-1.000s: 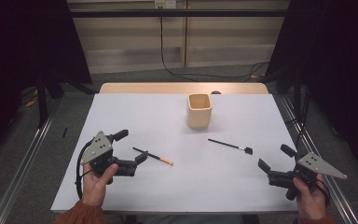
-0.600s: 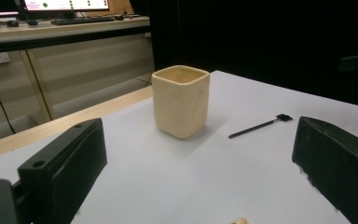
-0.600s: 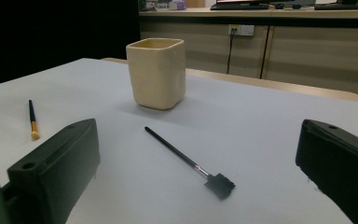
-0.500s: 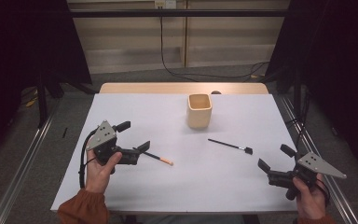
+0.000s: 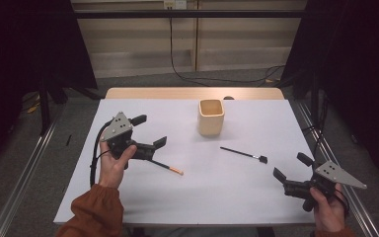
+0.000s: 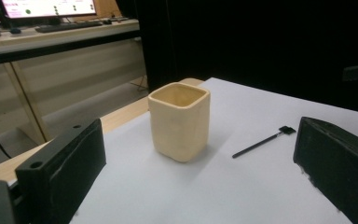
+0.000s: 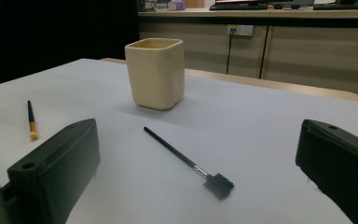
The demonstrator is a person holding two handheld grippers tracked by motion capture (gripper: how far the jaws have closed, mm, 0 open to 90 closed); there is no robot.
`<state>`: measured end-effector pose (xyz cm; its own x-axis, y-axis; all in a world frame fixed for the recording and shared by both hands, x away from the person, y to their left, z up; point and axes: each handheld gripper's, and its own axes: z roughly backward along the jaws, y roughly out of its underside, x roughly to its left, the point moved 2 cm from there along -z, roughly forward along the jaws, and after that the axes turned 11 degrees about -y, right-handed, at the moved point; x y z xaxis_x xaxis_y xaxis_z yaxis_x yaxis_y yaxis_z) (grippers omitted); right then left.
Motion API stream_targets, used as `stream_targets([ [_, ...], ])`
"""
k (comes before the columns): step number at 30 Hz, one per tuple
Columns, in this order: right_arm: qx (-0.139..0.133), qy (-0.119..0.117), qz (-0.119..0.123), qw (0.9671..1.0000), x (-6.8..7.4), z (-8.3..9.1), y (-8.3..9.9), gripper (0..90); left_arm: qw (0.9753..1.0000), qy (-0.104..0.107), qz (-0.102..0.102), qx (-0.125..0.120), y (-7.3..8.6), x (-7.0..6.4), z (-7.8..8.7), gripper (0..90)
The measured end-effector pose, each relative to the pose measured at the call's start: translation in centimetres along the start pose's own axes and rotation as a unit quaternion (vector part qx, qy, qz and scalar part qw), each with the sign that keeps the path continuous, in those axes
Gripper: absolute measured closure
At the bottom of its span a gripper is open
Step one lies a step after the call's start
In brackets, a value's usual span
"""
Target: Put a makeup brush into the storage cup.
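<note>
Hovering wide-jawed beside the orange-tipped brush, the left gripper risks rolling it if lowered off-centre; the right gripper is held wide open.

Both grippers, left gripper and right gripper, are black with blocky black jaws, each topped by a grey three-cornered plate with small holes. A black cable loops from the left one. The person's sleeves are rust-orange.
</note>
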<state>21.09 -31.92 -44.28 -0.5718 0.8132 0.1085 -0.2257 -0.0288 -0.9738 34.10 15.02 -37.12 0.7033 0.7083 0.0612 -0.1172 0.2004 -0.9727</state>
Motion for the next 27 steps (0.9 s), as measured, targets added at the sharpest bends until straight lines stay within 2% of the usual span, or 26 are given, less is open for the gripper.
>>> stream_targets([
  [8, 0.000, 0.003, 0.000, 1.0000, -0.1, 0.1, 0.0, 0.0, 0.9998, -0.003, -0.018, 0.009, -0.8, 0.3, -1.2, 2.7],
  [13, 0.001, 0.002, 0.002, 1.0000, 0.0, 0.0, 0.0, 0.0, 0.9998, 0.001, -0.010, 0.019, -0.9, 0.5, -1.5, 2.5],
  [20, 0.001, 0.001, 0.002, 1.0000, -0.1, 0.0, 0.1, 0.0, 0.9989, -0.005, -0.016, 0.044, -0.6, 1.0, -1.8, 2.2],
  [27, 0.001, 0.000, 0.000, 1.0000, 0.0, 0.0, 0.1, 0.0, 0.9955, -0.003, -0.028, 0.091, -1.0, 0.9, -2.5, 2.5],
])
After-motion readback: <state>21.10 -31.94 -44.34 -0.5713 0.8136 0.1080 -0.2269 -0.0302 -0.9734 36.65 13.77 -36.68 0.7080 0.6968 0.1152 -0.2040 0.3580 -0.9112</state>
